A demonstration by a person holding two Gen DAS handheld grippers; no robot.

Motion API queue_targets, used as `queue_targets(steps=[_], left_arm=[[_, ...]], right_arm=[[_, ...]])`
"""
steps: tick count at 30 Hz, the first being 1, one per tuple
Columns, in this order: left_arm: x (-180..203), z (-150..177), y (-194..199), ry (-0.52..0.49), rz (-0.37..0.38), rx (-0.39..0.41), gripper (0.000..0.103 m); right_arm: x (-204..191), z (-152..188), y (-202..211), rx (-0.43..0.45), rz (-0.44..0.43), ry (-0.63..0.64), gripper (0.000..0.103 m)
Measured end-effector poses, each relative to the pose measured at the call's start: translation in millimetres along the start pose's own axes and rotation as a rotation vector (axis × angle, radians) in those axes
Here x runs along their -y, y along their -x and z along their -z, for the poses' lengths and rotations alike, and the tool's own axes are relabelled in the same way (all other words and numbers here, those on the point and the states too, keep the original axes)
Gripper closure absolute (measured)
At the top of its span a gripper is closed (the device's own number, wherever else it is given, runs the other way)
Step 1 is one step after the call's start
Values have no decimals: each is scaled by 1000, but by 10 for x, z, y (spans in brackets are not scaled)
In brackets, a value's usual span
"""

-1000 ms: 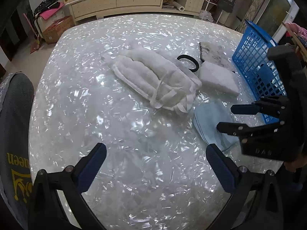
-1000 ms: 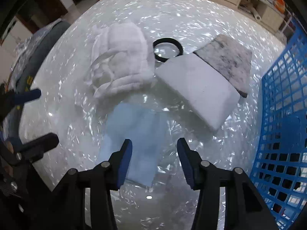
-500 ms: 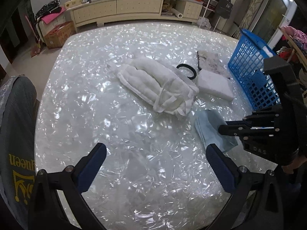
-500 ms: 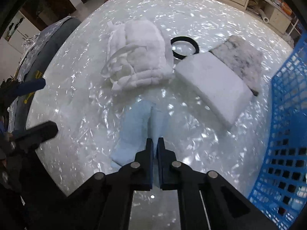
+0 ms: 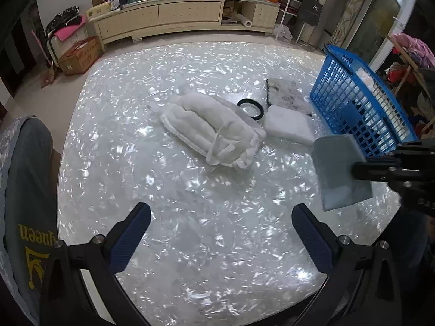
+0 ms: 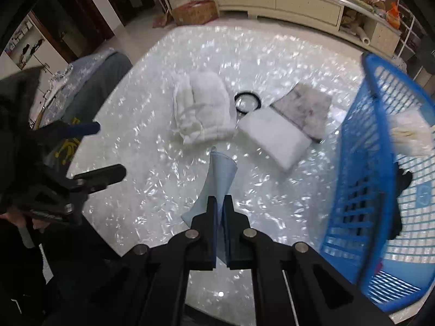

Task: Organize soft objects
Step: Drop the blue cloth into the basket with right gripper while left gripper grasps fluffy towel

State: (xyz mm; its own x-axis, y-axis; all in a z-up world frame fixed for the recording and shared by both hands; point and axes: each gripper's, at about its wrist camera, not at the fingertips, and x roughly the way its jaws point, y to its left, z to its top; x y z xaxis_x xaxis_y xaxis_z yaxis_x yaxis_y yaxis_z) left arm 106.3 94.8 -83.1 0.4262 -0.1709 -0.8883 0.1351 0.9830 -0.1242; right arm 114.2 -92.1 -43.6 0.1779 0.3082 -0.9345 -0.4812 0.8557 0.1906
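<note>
My right gripper (image 6: 220, 199) is shut on a light blue cloth (image 6: 221, 175) and holds it above the table; it also shows in the left wrist view (image 5: 338, 172), hanging beside the blue basket (image 5: 353, 106). My left gripper (image 5: 221, 217) is open and empty over the near table. A white quilted bundle (image 5: 212, 129) lies mid-table, with a white folded pad (image 5: 288, 126), a grey mottled cloth (image 5: 285, 92) and a black ring (image 5: 250, 107) to its right.
The pearly round table (image 5: 163, 190) carries everything. The blue basket (image 6: 380, 163) stands at the right edge and holds a white and a dark item. A grey chair back (image 5: 24, 190) is at the left. A cabinet (image 5: 185, 16) stands behind.
My right gripper closed on the light blue cloth and lifted it off the table, toward the basket side. Both grippers rose. The left gripper stayed open.
</note>
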Motion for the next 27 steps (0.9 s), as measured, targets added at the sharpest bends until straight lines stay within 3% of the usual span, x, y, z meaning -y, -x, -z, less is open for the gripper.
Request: queue_targets(steps=[8,14,27], left_arm=[[134,-160,99,-30,0,42,0],[251,-327,57,-68,14,53,0],[201,-599,-517,-133,-12,-12,0]], right_arm=[[202,66,689,108,32,-21,99],[565,146,983,149,72,-94,99],[1343,365,1022,140,129,-266,99]])
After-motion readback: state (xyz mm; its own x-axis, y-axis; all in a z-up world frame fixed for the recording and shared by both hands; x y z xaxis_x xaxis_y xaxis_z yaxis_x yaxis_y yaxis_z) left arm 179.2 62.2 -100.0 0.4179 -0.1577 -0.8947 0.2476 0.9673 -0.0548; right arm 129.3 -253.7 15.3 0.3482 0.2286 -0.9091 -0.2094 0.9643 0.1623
